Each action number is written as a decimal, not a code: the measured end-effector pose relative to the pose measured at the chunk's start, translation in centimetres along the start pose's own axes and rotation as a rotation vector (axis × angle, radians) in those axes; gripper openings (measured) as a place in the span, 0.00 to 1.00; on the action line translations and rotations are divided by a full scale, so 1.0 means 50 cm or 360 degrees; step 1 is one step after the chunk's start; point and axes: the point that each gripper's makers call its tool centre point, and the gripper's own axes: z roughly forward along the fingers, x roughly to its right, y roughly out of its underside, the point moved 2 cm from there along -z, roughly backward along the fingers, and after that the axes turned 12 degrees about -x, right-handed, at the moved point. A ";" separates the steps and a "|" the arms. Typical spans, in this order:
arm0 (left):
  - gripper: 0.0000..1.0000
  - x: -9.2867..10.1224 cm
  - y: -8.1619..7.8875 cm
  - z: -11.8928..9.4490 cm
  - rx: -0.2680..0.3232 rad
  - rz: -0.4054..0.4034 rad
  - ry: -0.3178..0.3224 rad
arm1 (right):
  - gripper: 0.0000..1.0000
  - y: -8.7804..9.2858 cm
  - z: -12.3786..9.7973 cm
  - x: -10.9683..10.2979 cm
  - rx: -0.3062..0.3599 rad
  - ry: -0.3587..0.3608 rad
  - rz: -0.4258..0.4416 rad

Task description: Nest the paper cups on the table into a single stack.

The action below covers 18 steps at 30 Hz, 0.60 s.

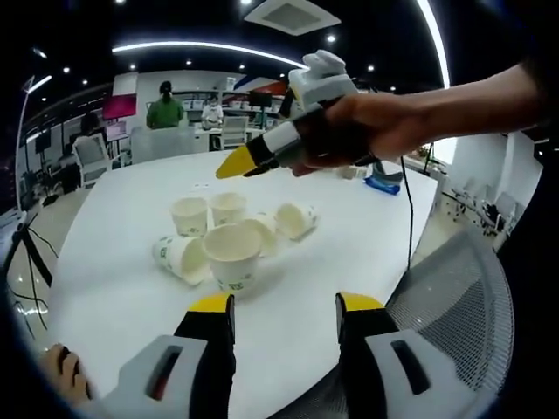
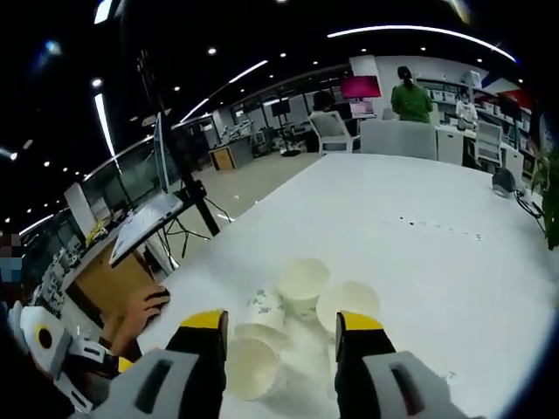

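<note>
Several white paper cups with green print are clustered mid-table. In the left gripper view an upright cup (image 1: 232, 255) stands nearest, one on its side (image 1: 182, 257) lies to its left, two upright ones (image 1: 189, 215) (image 1: 228, 207) stand behind, and a tipped one (image 1: 295, 220) lies at the right. My left gripper (image 1: 286, 305) is open, short of the cluster and above the table's near edge. My right gripper (image 1: 234, 164), held by a hand, hovers above the cups. In its own view the right gripper (image 2: 281, 323) is open, with cups (image 2: 303, 281) (image 2: 348, 304) (image 2: 253, 367) just beyond and below its jaws.
The white table (image 1: 113, 279) is wide and round-edged. A grey mesh chair (image 1: 454, 305) stands at its near right. A black cable (image 1: 409, 218) and a blue object (image 1: 383, 185) lie at the far right. People (image 1: 165, 106) and office chairs are beyond. A hand (image 2: 140, 312) grips the other tool.
</note>
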 end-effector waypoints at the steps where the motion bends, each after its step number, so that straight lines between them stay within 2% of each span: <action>1: 0.45 -0.001 0.000 0.000 0.0000 -0.0001 -0.0002 | 0.49 -0.001 0.001 0.001 -0.0002 -0.0003 -0.0002; 11: 0.44 -0.007 0.001 0.002 0.0002 -0.0010 -0.0034 | 0.47 0.003 0.017 0.002 -0.0045 -0.0025 -0.0022; 18: 0.44 -0.008 0.000 0.001 0.0009 -0.0003 -0.0048 | 0.47 -0.001 0.019 -0.003 -0.0084 -0.0001 -0.0111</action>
